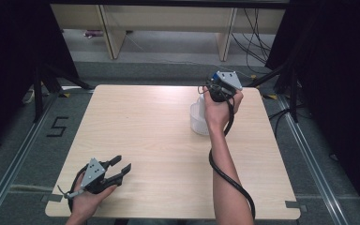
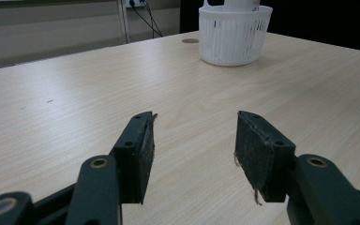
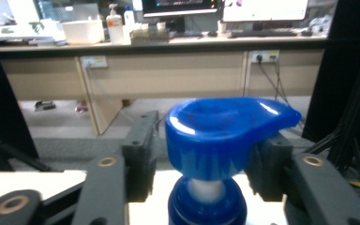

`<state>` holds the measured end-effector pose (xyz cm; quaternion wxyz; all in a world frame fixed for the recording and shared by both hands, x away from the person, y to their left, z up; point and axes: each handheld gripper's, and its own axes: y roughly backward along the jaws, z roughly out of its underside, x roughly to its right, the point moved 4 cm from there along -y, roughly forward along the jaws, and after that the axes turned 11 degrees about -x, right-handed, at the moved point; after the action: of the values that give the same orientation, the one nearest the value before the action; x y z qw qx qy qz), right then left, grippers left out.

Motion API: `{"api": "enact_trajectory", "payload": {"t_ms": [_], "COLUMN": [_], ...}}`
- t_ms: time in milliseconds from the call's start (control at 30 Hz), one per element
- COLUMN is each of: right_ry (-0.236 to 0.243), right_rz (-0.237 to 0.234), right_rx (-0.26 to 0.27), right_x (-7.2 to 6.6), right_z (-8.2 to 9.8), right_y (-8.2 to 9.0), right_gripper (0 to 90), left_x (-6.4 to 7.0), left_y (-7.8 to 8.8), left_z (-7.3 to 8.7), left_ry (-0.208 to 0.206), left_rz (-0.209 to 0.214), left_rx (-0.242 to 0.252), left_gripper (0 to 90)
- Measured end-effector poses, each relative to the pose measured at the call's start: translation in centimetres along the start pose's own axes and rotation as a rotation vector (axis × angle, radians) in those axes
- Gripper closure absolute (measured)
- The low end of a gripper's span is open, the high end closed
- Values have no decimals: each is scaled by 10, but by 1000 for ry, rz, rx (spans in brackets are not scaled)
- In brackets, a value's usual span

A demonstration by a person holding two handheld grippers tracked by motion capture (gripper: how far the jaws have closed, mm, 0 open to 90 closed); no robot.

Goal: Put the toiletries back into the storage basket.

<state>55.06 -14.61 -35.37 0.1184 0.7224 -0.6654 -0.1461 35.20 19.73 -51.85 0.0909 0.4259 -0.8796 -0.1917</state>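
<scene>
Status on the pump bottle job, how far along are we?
Done, it seems: the bottle stands in the white basket. In hand: the right gripper straddles the blue pump head, with a gap at one pad, so no grip. The left gripper rests open on the table. Probably left: draw the right gripper clear.

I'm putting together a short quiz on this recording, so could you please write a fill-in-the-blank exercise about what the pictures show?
1. The pump head between the jaws of the right hand-held gripper is ____ in colour.
2. The white basket stands on a table made of ____.
3. The left hand-held gripper has nothing between its jaws, which stand ____.

Missing words: blue; wood; open
</scene>
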Motion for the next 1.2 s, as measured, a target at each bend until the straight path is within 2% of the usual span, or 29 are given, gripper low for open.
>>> {"api": "enact_trajectory", "payload": {"t_ms": [67, 100, 133, 300, 333, 367, 433, 467, 500, 600, 700, 800, 833, 900, 933, 1133, 1200], "right_ry": [18, 18, 25, 22, 26, 43, 39, 26, 45, 41, 54, 58, 76, 73, 89, 121, 112], "right_rz": [-9, -9, -27, -39, -41, -41, -54, -60, -66, -90, -92, -108, -116, -120, -133, -139, -158], "right_rx": [-11, -11, -18, -45, -47, -48, -51, -55, -57, -65, -59, -61, -60, -65, -67, -60, -78], "right_x": [1, 1, 3, 10, 11, 13, 13, 13, 14, 13, 15, 17, 19, 19, 22, 32, 35], "right_z": [1, 1, 0, 1, 2, 2, 2, 3, 3, 6, 7, 9, 11, 12, 15, 25, 32], "right_y": [-1, -1, -1, 4, 4, 5, 8, 10, 11, 19, 24, 30, 36, 38, 44, 60, 65], "right_gripper": [415, 415, 379, 322, 313, 306, 294, 290, 287, 278, 275, 267, 266, 266, 267, 271, 277], "left_x": [-1, -1, -1, -1, -1, -1, -1, 0, 0, 0, -1, -1, -1, -1, -1, -2, -2], "left_y": [0, 0, 0, -1, -3, -3, -3, -2, -2, -2, -2, -2, -2, -2, -3, -3, -3], "left_z": [0, 0, 0, 1, 0, 0, 0, 1, 1, 1, 1, 2, 1, 1, 1, 2, 2], "left_ry": [0, 0, 1, 1, -9, -10, -11, -2, -2, 1, 2, 5, 7, 4, 6, 12, 14], "left_rz": [-3, -3, -4, -3, 10, 9, 7, -3, -5, -7, -8, -11, -11, -14, -14, -18, -21], "left_rx": [-3, -4, -4, -6, 15, 15, 14, -2, -5, -8, -8, -5, -2, 4, 5, 20, 25], "left_gripper": [471, 471, 471, 470, 470, 471, 470, 470, 470, 470, 469, 466, 465, 465, 462, 455, 453]}}
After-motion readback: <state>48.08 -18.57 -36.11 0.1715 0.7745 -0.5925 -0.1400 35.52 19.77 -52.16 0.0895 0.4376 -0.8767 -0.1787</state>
